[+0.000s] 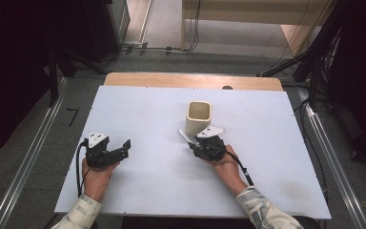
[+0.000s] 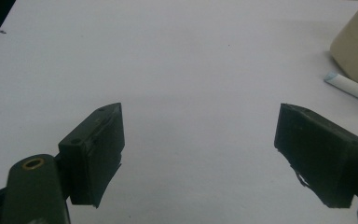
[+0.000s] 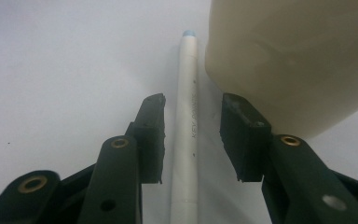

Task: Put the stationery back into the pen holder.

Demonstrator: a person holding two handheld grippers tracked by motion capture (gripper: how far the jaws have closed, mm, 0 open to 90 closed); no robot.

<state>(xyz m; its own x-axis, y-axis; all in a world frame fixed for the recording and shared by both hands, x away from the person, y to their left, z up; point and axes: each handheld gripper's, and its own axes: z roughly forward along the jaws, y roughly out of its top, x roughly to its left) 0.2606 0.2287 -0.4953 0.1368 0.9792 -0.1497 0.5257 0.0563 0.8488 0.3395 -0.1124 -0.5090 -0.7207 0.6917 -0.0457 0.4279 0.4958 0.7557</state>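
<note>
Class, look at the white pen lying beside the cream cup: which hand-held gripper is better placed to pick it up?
The right hand-held gripper: its jaws already straddle the pen. The left hand-held gripper is open over bare table.

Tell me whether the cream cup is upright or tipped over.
Upright. The cream cup stands on the white board with its open mouth facing up, and the white pen lies beside its base.

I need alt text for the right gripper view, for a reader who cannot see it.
A white pen lies on the white table between the two black jaws of the right gripper, which stand slightly apart on either side without pressing it. A cream container stands just beyond the right jaw, close beside the pen.
</note>
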